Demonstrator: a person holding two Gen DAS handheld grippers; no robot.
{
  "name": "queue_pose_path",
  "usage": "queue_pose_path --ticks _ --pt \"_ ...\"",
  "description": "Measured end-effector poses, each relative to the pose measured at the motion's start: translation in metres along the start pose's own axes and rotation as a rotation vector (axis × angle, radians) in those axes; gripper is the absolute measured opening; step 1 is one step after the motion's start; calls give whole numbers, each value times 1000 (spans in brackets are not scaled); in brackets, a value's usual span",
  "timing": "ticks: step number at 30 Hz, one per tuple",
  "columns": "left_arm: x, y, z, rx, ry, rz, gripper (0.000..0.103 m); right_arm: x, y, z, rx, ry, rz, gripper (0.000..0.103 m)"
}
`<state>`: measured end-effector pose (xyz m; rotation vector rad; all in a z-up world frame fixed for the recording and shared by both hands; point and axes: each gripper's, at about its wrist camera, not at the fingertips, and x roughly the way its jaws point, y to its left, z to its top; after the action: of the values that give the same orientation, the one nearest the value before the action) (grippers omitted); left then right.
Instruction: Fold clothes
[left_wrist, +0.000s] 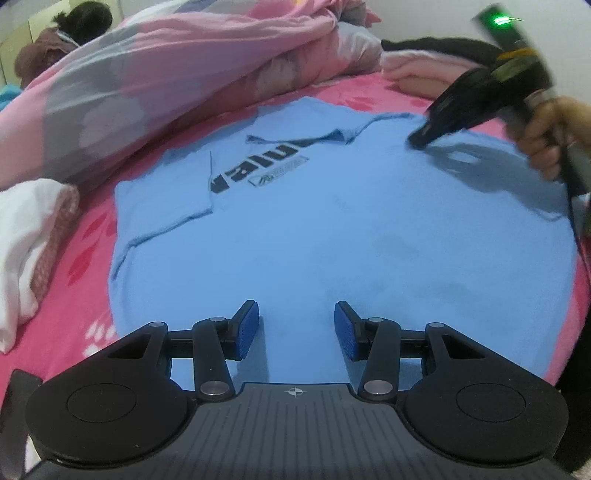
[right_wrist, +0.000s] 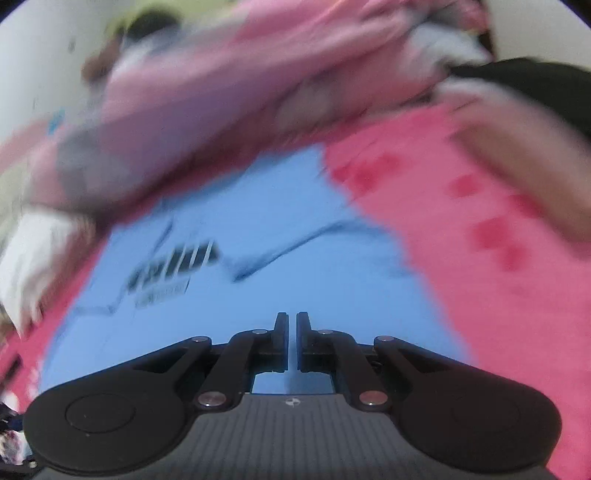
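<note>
Light-blue cotton T-shirt with dark lettering lies spread nearly flat across the pink patterned bedsheet, one side already turned in over the print; I judge it light, limp and prone to sliding, best pinched at a hem or folded edge. Left gripper hovers over its near hem, fingers apart and empty. Right gripper rests near the far edge, fingers almost together, apparently holding nothing.

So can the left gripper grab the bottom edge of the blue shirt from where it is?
Probably yes. The left gripper is open and hovers right over the near part of the blue shirt, with nothing lying between them. The right gripper is away at the shirt's far side.
</note>
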<state>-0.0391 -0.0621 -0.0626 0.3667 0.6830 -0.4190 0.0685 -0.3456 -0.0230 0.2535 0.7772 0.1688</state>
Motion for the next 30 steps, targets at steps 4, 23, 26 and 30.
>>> queue_pose_path --ticks 4,23,26,30 --pt "-21 5 -18 -18 3 -49 46 -18 28 -42 -98 -1 -8 18" --pt "-91 45 -80 -214 129 -80 47 -127 123 -131 -275 -83 144 43" --pt "-90 48 -102 -279 180 -88 47 -110 142 -151 -341 -29 142 43" --pt "-103 61 -118 -364 161 -75 47 -127 161 -191 -494 54 122 44"
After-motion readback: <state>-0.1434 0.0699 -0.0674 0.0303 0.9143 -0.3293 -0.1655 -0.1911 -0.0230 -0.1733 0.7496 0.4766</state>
